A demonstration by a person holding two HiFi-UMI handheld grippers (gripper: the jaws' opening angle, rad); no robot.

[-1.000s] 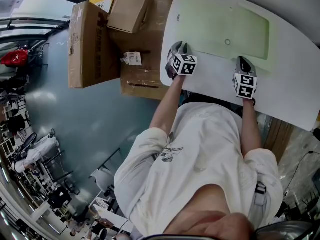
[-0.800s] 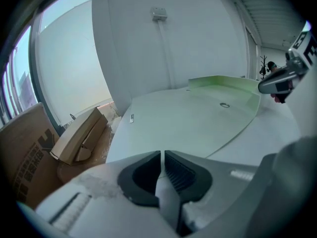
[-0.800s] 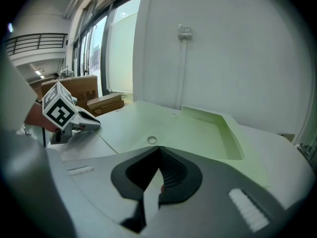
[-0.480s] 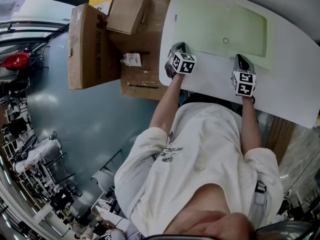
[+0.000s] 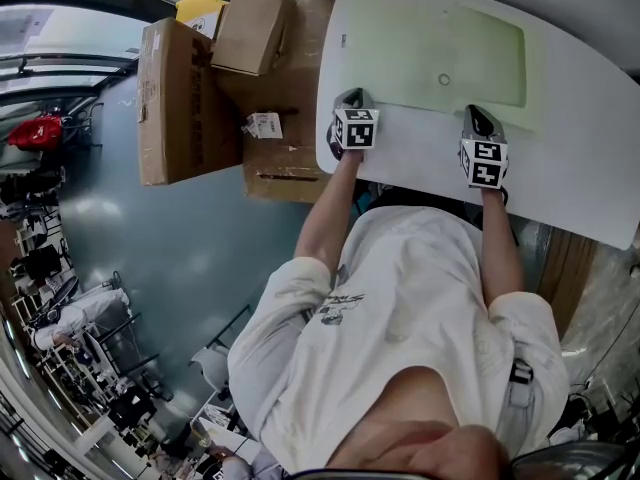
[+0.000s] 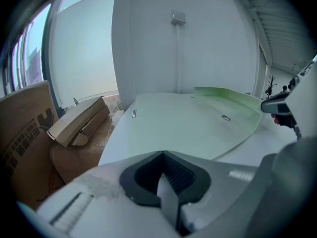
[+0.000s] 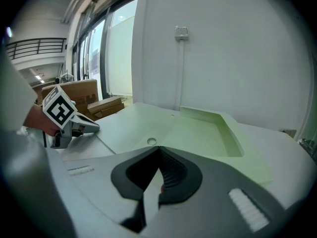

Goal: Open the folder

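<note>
Folder [image 5: 440,53] lies flat on white table [image 5: 580,158]; left gripper [image 5: 352,96] and right gripper [image 5: 480,113] are clenched at its near edge.

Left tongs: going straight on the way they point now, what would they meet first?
The pale green folder: the shut left tongs angle down at its cover near the front left corner. How close they already are, I cannot tell.
</note>
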